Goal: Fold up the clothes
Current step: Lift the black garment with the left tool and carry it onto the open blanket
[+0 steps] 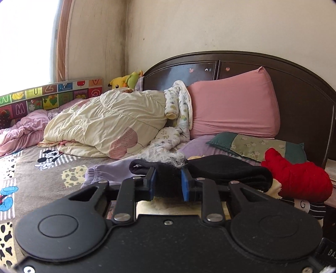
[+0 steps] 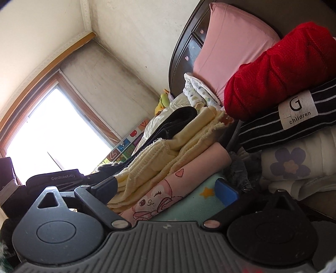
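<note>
left gripper (image 1: 168, 181) is pinching the black garment (image 1: 220, 168) between its blue pads (image 1: 184, 184), on top of the folded stack (image 2: 168, 151) on the bed (image 1: 42, 174). right gripper (image 2: 168, 189) is standing spread around that stack, beside the red knit (image 2: 279, 69).

Cream walls (image 1: 210, 25), stained dark in the corner, meet behind a bed (image 1: 42, 168) with a curved dark wooden headboard (image 1: 294, 84). A wood-framed window (image 2: 52, 130) glares with daylight. White moulding (image 2: 86, 19) trims the ceiling.
</note>
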The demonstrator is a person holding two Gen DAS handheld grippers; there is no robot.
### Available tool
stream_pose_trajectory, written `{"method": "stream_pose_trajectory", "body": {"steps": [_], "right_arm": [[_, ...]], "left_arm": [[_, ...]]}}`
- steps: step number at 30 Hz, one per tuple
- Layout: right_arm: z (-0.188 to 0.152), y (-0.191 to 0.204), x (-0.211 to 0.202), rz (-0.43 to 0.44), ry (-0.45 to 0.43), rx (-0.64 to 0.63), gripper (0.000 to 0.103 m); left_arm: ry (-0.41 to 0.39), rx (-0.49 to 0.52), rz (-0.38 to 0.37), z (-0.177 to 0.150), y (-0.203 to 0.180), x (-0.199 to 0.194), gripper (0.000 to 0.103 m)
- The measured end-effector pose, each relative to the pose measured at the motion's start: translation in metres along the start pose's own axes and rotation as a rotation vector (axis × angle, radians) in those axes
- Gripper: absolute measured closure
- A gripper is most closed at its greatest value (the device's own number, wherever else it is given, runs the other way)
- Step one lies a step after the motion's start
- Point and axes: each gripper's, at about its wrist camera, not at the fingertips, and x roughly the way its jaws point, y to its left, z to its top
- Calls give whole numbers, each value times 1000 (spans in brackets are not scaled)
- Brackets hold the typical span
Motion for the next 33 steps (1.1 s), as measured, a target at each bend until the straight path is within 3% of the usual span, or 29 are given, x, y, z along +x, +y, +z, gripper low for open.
{"method": "stream_pose_trajectory", "body": {"steps": [8,11,14,18,20,25,27,28,29,31,33], "right_arm": [[9,19,-22,38,-36,-14,4],[12,31,-30,70,-42,-19,4],[9,48,-34,115,-27,-32,4],[-12,76,-29,221,57,-50,4],[-29,89,-23,263,133,-61,4],[-75,111,-12,299,317,-131,4],[-90,118,-9,311,373,-166,4],[-98,121,-7,318,399,-183,4],[-106,123,-5,322,428,-190,4],[-121,121,3,311,482,-177,4],[-134,120,8,284,528,-190,4]], "left_arm": [[-305,23,176,61,19,-122,83],[-340,60,243,71,30,-164,84],[-275,144,356,66,41,-181,85],[-233,106,490,44,71,-211,86],[-213,78,551,33,87,-227,98],[-186,-6,628,-10,109,-265,98],[-93,-8,604,-29,114,-263,95],[-31,-15,585,-41,118,-260,88],[0,-34,583,-53,121,-260,71],[37,-71,595,-77,127,-268,56],[71,-115,615,-102,133,-281,56]]}}
